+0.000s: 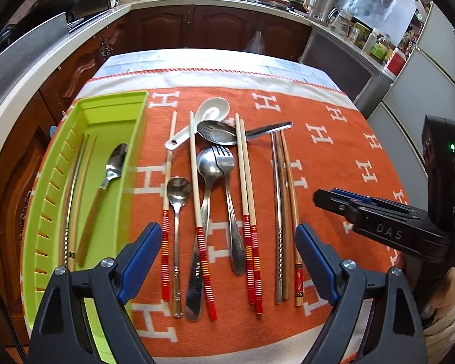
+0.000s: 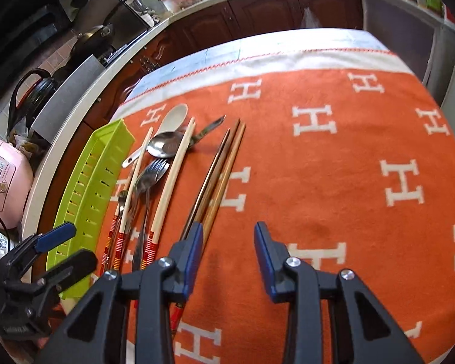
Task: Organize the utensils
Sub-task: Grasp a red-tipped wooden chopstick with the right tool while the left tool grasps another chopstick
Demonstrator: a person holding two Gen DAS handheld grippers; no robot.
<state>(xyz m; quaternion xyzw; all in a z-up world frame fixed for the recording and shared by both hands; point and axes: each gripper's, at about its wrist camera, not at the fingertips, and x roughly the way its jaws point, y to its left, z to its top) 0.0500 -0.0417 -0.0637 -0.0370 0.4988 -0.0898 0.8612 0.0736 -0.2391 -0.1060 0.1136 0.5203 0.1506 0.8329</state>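
Note:
A lime green utensil tray (image 1: 136, 139) stands at the left of the orange cloth; it holds a metal spoon (image 1: 113, 163) and chopsticks (image 1: 72, 200). Loose on the cloth lie several chopsticks with red-striped ends (image 1: 245, 188), metal spoons (image 1: 177, 200), a fork (image 1: 227, 182), a white ceramic spoon (image 1: 212, 107), a large metal spoon (image 1: 218, 132), and metal and wooden chopsticks (image 1: 283, 206). My left gripper (image 1: 229, 261) is open above the utensils' near ends. My right gripper (image 2: 229, 251) is open, empty, just right of the wooden chopsticks (image 2: 224, 163); it also shows in the left wrist view (image 1: 342, 200).
The orange cloth (image 2: 333, 166) with white H marks covers the table. The tray (image 2: 85, 188) sits near the table's left edge. Kitchen counters, dark cabinets (image 1: 197, 27), a pink cooker (image 2: 3, 179) and a fridge surround the table.

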